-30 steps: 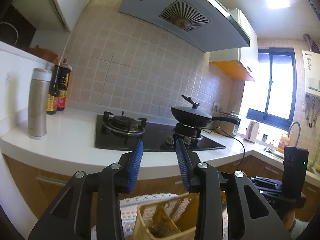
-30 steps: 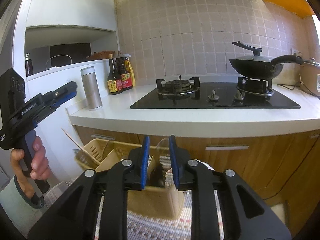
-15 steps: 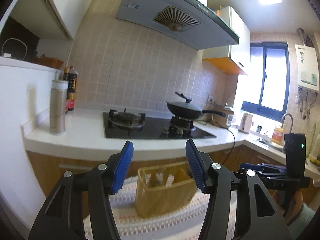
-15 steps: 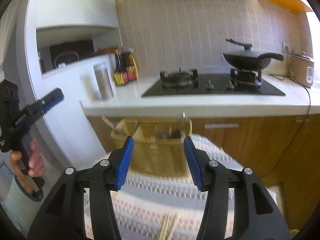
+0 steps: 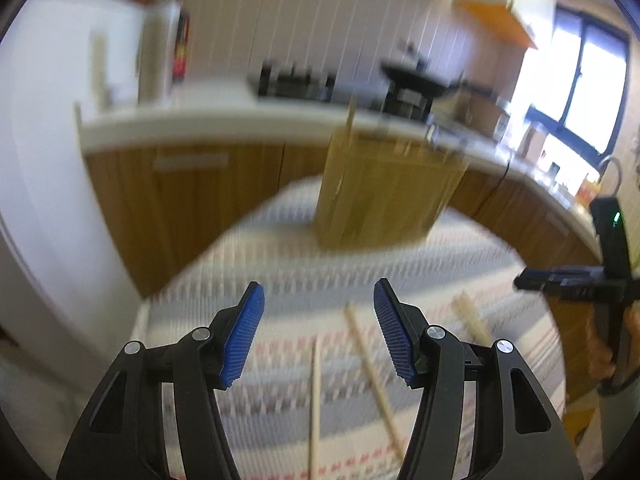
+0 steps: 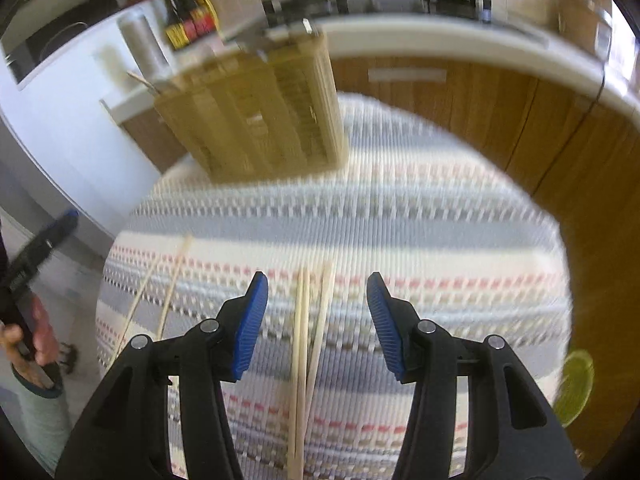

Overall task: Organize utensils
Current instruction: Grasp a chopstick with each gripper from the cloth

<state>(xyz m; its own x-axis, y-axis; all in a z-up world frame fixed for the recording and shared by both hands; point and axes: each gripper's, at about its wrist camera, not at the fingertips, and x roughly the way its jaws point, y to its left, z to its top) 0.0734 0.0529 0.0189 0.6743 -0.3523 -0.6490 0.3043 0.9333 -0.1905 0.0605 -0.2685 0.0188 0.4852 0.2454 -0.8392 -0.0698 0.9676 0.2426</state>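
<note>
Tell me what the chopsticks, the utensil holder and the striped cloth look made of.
Chopsticks: pale, matte, thin sticks, probably bamboo or wood. Utensil holder: tan slotted walls, likely plastic, though blur leaves it open. Striped cloth: ribbed woven textile, with grey, cream and red bands.

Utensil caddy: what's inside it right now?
Thin sticks, likely chopsticks, poke above the rim of the utensil caddy. Its slatted walls and motion blur hide anything lower down.

Blurred kitchen: tiled wall, white counter, wooden cabinets, bright window, striped mat.
</note>
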